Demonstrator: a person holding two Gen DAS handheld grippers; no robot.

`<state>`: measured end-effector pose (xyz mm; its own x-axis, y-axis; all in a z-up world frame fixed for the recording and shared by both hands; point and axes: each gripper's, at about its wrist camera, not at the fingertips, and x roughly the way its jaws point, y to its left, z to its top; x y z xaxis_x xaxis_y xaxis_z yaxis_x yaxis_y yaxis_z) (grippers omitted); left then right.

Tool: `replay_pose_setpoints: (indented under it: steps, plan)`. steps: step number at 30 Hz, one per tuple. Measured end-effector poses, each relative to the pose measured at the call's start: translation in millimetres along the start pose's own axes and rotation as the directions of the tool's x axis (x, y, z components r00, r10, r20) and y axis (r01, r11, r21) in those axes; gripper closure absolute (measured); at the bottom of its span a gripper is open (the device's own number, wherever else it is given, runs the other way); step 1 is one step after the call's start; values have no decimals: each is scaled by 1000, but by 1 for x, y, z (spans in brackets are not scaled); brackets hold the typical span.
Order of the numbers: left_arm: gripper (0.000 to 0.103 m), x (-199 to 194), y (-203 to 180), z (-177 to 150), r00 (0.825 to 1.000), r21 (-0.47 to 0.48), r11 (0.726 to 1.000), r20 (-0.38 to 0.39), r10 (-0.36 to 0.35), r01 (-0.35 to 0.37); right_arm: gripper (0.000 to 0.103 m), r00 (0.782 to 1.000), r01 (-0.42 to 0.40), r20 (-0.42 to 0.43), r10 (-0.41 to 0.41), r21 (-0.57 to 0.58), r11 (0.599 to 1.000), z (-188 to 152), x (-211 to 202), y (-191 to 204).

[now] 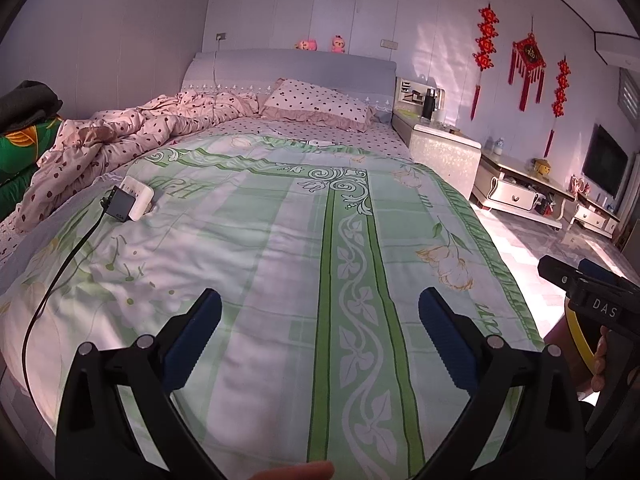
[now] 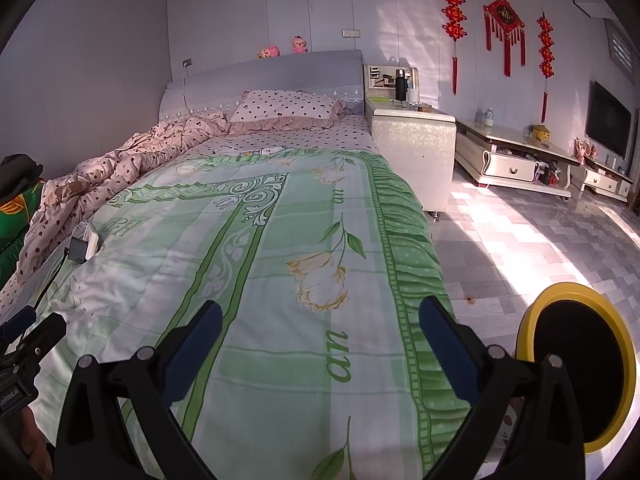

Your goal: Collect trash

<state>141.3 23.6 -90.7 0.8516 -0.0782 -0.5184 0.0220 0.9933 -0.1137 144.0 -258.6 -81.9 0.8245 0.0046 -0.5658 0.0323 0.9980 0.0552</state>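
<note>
Both grippers hover over the near end of a bed. Left gripper [image 1: 320, 306] stands with its jaws spread wide and nothing between them, only the green flowered quilt [image 1: 280, 248] below. Right gripper [image 2: 320, 318] is just as wide and just as empty, over the right side of that quilt near its frilled edge.

Just right of the right gripper, low beside the bed, is a round bin with a yellow rim [image 2: 576, 292]. Its inside looks black, and what lies in it cannot be told. In the left view only a sliver of the yellow rim shows behind the other gripper, with part of a hand [image 1: 600, 360] on the handle.

Farther up, on the left part of the quilt, lie a dark charger block [image 1: 122, 204] with a black cable [image 1: 68, 264] trailing toward the near left, and touching it a white box [image 1: 140, 194]. Whether either is trash cannot be told.

Beyond these a pink spotted blanket [image 1: 120, 128] is bunched on the left and a spotted pillow [image 1: 320, 100] leans on the headboard. A pale bedside cabinet [image 2: 412, 140] stands right of the bed, with a dark flask [image 2: 400, 84] on it.
</note>
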Motion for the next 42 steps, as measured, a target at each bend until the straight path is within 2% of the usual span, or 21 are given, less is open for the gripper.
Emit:
replay_pose_setpoints:
  steps: [4, 8, 16, 31, 42]
  plan:
    - [8, -25, -11, 6, 999, 7, 1000, 52, -6, 6, 8, 996, 30, 81, -29, -13, 999, 2, -28, 2]
    - [8, -49, -23, 10, 995, 15, 999, 91, -33, 31, 8, 991, 56, 125, -55, 3, 998, 6, -51, -1]
    - [8, -88, -41, 12, 986, 25, 999, 163, -37, 33, 8, 979, 65, 192, -69, 27, 997, 3, -87, -10]
    - [8, -118, -58, 2, 980, 47, 998, 197, -43, 35, 8, 964, 85, 248, -96, 53, 995, -8, -113, -5]
    - [8, -117, -54, 2, 979, 35, 999, 198, -46, 40, 8, 967, 108, 226, -117, 52, 993, -16, -110, -3]
